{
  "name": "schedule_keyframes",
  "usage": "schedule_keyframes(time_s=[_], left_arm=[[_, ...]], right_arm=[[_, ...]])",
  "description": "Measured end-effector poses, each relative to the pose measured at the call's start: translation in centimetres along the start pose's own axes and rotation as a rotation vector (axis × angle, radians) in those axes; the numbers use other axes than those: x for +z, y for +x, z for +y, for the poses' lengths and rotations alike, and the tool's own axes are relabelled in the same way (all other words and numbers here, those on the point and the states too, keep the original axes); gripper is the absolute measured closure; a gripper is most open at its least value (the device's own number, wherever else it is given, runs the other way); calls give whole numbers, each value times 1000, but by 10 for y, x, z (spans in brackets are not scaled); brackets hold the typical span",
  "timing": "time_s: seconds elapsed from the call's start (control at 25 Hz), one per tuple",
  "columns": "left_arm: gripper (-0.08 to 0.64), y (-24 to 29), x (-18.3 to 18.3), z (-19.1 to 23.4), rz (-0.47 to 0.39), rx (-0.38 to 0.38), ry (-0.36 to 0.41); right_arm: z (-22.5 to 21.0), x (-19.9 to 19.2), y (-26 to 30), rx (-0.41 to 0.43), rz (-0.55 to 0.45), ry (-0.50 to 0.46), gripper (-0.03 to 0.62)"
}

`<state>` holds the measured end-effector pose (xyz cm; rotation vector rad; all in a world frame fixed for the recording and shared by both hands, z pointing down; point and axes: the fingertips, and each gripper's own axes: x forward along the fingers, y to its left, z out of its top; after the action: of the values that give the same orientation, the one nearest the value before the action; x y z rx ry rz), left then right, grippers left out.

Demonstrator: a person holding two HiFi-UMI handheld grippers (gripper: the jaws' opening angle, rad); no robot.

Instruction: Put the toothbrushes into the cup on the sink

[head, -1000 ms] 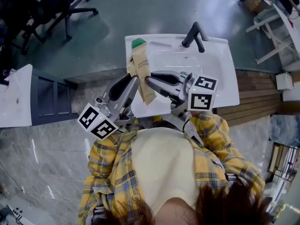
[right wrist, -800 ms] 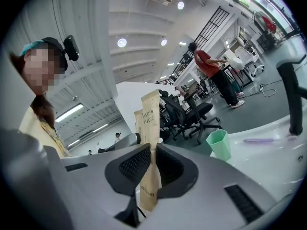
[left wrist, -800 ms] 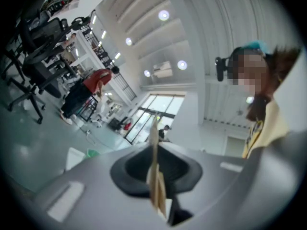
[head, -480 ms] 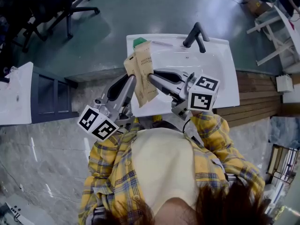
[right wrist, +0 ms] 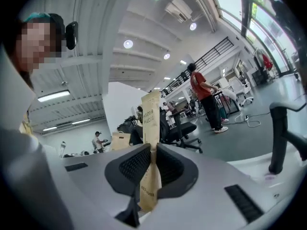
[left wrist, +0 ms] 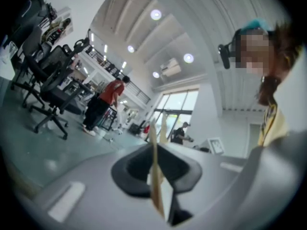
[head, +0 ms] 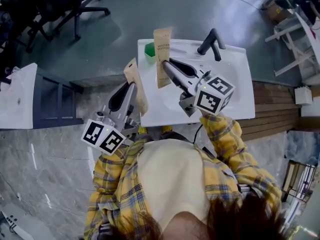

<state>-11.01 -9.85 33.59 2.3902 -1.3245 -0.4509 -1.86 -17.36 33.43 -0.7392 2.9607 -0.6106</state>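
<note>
A green cup (head: 149,49) stands on the far left corner of the white sink (head: 235,84). My right gripper (head: 167,64) is shut on a brown paper toothbrush packet (head: 162,54), which stands upright just right of the cup. In the right gripper view the printed packet (right wrist: 150,123) sits pinched between the jaws of that gripper (right wrist: 152,164). My left gripper (head: 131,86) is shut on a second brown paper piece (head: 135,84) at the sink's left edge. The left gripper view shows this paper (left wrist: 154,171) edge-on in the gripper (left wrist: 154,176). No bare toothbrush shows.
A black faucet (head: 211,38) rises at the sink's far edge. Office chairs (head: 55,4) stand on the floor at the far left, a white table (head: 15,99) with a dark frame at the left, and wooden boards (head: 270,99) at the right.
The two grippers, close together around brown paper before, have drawn apart. The right one carried its packet away from me toward the cup; the left one drew its piece left, off the basin.
</note>
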Motion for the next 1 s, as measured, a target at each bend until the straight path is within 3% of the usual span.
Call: schedule_keyframes(time_s=[0.32,0.72,1.0], left_arm=[[529,-9,0,6,-12,50,-3],[529,-15,2,18,-26,101,-13],[529,-20,4,25,-30,126,-15]], right_arm=[[-44,23,24,-125,-112,-74,549],[-66,39,55,-145,-242,-147,549],[-74,31,77,-145,-246,-172,548]])
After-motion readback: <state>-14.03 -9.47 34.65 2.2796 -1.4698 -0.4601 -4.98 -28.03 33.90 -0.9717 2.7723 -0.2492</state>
